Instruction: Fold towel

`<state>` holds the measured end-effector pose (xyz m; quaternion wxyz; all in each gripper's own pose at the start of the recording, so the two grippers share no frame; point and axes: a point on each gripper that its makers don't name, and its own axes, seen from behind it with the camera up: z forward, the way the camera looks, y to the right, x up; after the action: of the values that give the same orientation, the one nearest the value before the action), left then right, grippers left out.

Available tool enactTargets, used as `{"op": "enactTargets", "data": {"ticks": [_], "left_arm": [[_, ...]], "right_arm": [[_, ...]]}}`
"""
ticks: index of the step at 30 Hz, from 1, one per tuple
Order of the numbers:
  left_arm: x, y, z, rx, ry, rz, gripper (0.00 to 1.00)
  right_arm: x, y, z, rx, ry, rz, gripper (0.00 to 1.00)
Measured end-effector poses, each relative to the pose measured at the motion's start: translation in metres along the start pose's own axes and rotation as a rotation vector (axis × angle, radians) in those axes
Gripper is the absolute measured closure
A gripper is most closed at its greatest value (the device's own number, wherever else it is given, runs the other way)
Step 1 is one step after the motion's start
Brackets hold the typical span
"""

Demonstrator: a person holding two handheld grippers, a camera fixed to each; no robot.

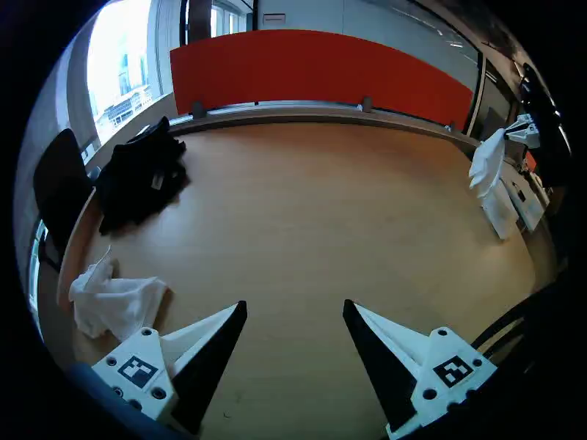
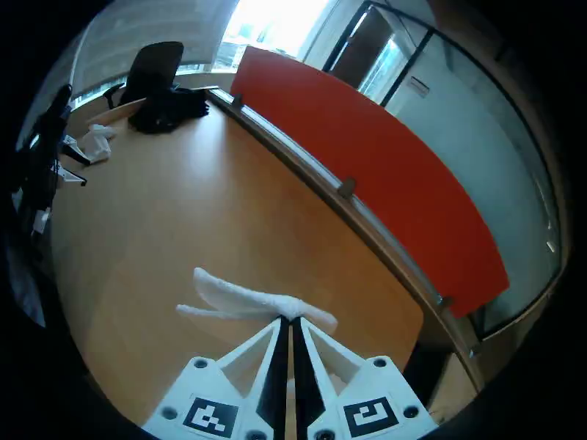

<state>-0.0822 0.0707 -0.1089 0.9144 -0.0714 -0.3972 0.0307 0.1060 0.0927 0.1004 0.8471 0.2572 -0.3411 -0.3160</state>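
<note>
Our right tool [image 2: 290, 323] is clenched on a bunched white towel [image 2: 249, 299], which sticks out past the fingertips above the table [image 2: 183, 213]. Our left tool [image 1: 293, 312] is released, its fingers wide apart over bare wood. A crumpled white cloth [image 1: 110, 301] lies near its left finger, and a black garment [image 1: 139, 180] sits farther back, toward the red screen [image 1: 315, 70].

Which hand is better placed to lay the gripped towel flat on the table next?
Right, I think. The right tongs are shut on the white towel; the left tongs are open over the bare table, holding nothing.
</note>
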Motion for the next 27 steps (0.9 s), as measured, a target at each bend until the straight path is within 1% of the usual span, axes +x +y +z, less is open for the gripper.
{"op": "enactTargets", "data": {"ticks": [17,27], "left_arm": [[-0.001,0.001,-0.001,0.022,-0.011,0.007,0.02],[0.000,0.001,-0.001,0.031,-0.016,0.014,0.03]], "right_arm": [[-0.035,0.073,-0.012,-0.071,-0.060,0.023,0.96],[-0.050,0.107,-0.014,-0.104,-0.091,0.041,0.96]]}}
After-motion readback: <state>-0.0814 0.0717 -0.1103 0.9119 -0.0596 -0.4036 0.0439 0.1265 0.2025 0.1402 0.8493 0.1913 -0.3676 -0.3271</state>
